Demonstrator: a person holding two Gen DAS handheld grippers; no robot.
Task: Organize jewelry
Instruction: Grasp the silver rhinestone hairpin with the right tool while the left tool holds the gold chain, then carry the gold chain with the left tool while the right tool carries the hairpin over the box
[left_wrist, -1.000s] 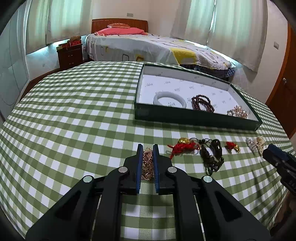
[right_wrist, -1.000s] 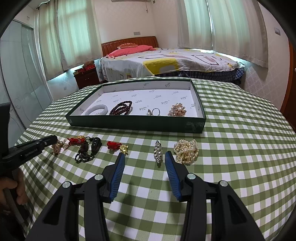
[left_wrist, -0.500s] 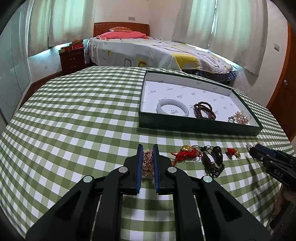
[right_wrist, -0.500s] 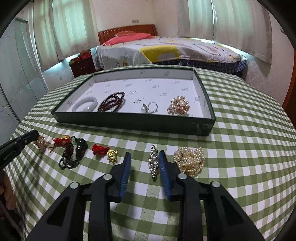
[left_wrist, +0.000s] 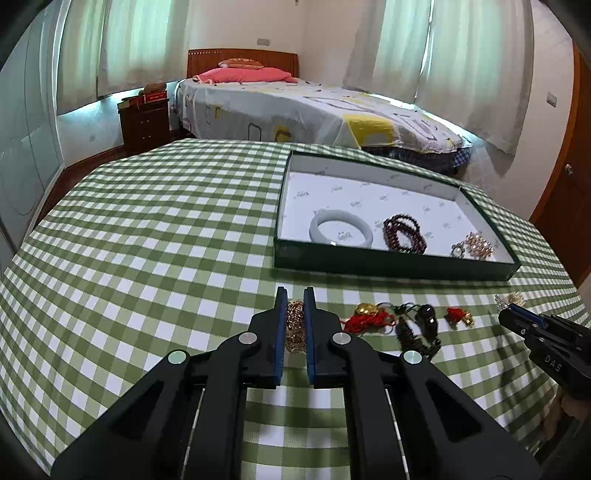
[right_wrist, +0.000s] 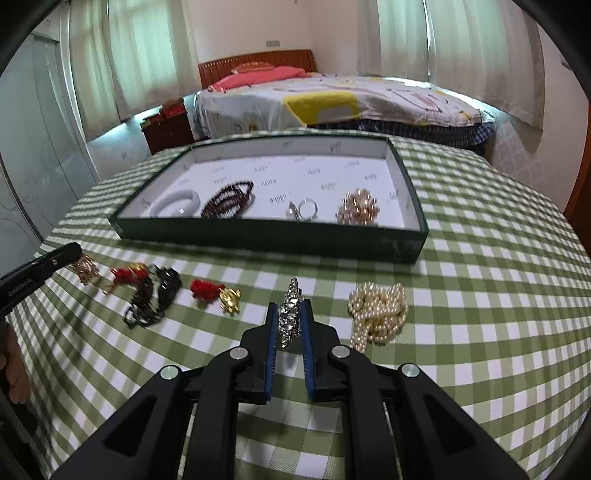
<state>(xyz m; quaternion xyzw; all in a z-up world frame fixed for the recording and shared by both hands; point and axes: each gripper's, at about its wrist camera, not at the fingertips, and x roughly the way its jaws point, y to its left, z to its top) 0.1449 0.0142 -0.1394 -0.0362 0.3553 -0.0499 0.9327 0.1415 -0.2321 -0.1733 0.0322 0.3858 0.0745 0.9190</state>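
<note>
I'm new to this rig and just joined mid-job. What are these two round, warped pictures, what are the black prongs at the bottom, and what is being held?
There is no robot here. A person carries one hand-held gripper in each hand, and each has a wide-angle camera looking along its two fingers.

The left camera view shows the left hand-held gripper shut on a gold chain piece. The right camera view shows the right hand-held gripper, whose jaws have just been closing, now shut on a rhinestone piece.

On the green checked tablecloth also lie a pearl strand, red and gold charms and a dark beaded cord. The green tray behind them already holds a white bangle, dark beads, a ring and a pearl cluster.
</note>
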